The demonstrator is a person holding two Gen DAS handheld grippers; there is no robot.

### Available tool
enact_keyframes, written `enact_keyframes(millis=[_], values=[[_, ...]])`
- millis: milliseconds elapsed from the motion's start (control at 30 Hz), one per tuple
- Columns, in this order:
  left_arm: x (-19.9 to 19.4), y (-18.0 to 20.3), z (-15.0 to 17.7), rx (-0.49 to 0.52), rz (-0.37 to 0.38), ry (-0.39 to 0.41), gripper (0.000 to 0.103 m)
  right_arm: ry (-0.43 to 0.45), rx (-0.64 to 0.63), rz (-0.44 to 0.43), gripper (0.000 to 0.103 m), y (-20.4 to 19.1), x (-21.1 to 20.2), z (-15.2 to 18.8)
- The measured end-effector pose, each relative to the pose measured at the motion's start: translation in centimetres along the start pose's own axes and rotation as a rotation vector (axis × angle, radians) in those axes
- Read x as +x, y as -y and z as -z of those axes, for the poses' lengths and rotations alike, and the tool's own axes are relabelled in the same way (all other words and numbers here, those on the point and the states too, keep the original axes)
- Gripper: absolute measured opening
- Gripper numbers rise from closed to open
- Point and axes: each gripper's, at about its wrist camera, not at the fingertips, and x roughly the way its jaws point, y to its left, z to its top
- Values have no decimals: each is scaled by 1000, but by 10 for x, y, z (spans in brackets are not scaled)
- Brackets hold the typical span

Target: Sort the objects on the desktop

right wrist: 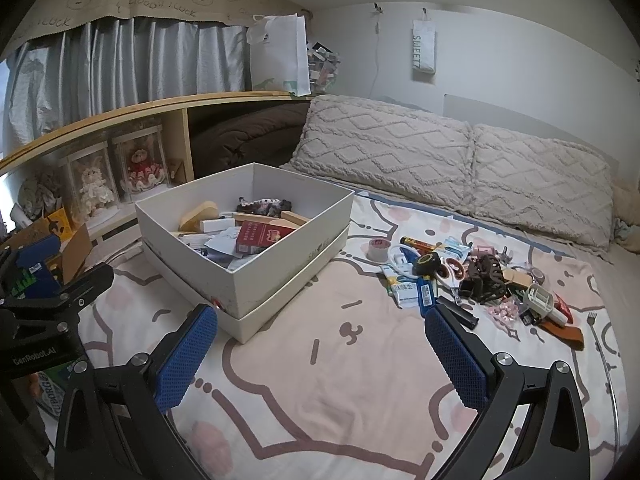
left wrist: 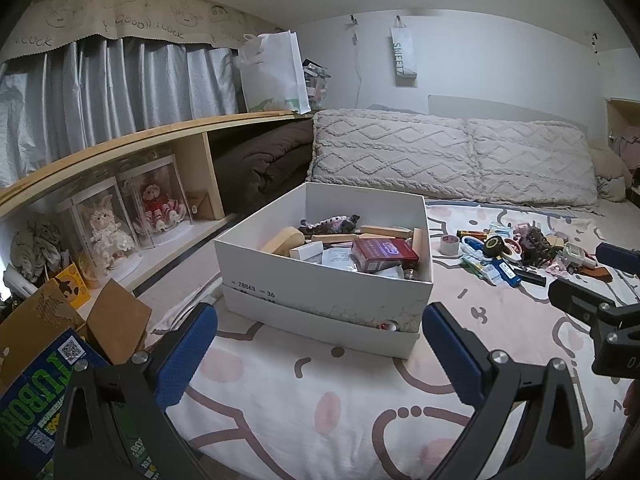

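A: Where are the things to sort?
B: The loose clutter (right wrist: 472,276) lies on the bed (right wrist: 340,380), right of centre; the white box (right wrist: 256,264), partly filled, sits centre-left.
A: And the tools?
B: The left tool (left wrist: 320,354) and the right tool (right wrist: 322,356) both gape wide, holding nothing, low in frame.

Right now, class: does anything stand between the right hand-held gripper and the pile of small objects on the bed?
Nothing visible does. The right hand-held gripper is open over bare bedsheet, the pile lies ahead to its right, and the white box sits off left.
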Motion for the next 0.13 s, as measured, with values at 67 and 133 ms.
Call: enact_keyframes(millis=[67,133], values=[[0,0,0,-1,8,-2,103,-1,2,-1,103,0,0,0],[1,1,1,-6,21,-7,103,-1,1,1,103,0,0,0]])
